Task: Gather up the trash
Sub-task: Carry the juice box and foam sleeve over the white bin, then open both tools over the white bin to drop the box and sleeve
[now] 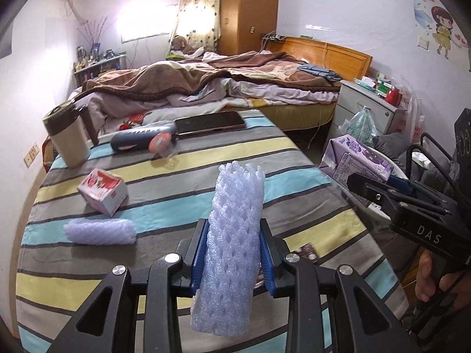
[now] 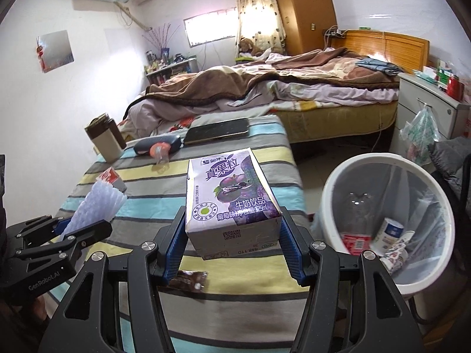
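Observation:
My left gripper (image 1: 232,253) is shut on a pale blue foam net sleeve (image 1: 232,250), held upright above the striped table (image 1: 206,158). My right gripper (image 2: 232,241) is shut on a purple milk drink carton (image 2: 229,200), lifted over the table's right side. That carton (image 1: 356,158) and the right gripper (image 1: 382,188) also show at the right of the left wrist view. A white trash bin (image 2: 332,182) with a clear liner stands on the floor to the right, holding several discarded packages. A second foam sleeve (image 1: 100,231), a pink carton (image 1: 103,191) and a brown wrapper (image 2: 190,279) lie on the table.
A beige tumbler (image 1: 66,138), a dark case with a pink cap (image 1: 144,139) and a tablet (image 1: 210,122) rest at the table's far end. A bed (image 1: 223,88) lies beyond, a white nightstand (image 1: 368,103) to the right. A hand (image 1: 426,276) grips the right tool.

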Available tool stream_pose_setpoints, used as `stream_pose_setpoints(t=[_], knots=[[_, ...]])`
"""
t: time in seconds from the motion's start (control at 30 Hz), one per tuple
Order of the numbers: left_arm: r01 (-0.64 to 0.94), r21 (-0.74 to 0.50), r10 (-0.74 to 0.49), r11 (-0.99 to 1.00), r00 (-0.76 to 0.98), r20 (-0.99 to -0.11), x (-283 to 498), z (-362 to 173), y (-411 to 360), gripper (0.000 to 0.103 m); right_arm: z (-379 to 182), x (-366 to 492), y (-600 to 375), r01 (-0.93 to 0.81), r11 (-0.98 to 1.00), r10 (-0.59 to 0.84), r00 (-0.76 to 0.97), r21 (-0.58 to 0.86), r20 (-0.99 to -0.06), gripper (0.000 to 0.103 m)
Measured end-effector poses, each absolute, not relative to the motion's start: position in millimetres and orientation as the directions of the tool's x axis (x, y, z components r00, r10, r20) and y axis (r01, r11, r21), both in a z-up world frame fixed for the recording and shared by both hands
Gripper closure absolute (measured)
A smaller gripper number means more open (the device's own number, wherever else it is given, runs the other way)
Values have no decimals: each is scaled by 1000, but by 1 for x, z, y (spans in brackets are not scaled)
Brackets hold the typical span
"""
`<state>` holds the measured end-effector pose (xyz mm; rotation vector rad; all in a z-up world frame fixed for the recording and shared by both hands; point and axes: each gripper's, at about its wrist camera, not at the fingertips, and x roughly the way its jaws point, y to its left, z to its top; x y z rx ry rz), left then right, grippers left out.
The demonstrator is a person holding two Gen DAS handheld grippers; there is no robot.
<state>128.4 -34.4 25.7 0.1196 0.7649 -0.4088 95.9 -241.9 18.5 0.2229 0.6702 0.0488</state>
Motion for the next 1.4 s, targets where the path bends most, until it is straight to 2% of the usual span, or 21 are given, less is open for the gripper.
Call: stream_pose_setpoints(t=[0.63, 1.4], knots=[[535, -36, -423, 844, 623, -658, 126, 45, -138, 70, 24, 74, -311, 175, 961, -18, 811, 212, -585, 44], [682, -94, -518, 725, 451, -727, 139, 9, -263, 70, -7, 65, -381, 330, 926, -123, 720, 182, -683, 43]])
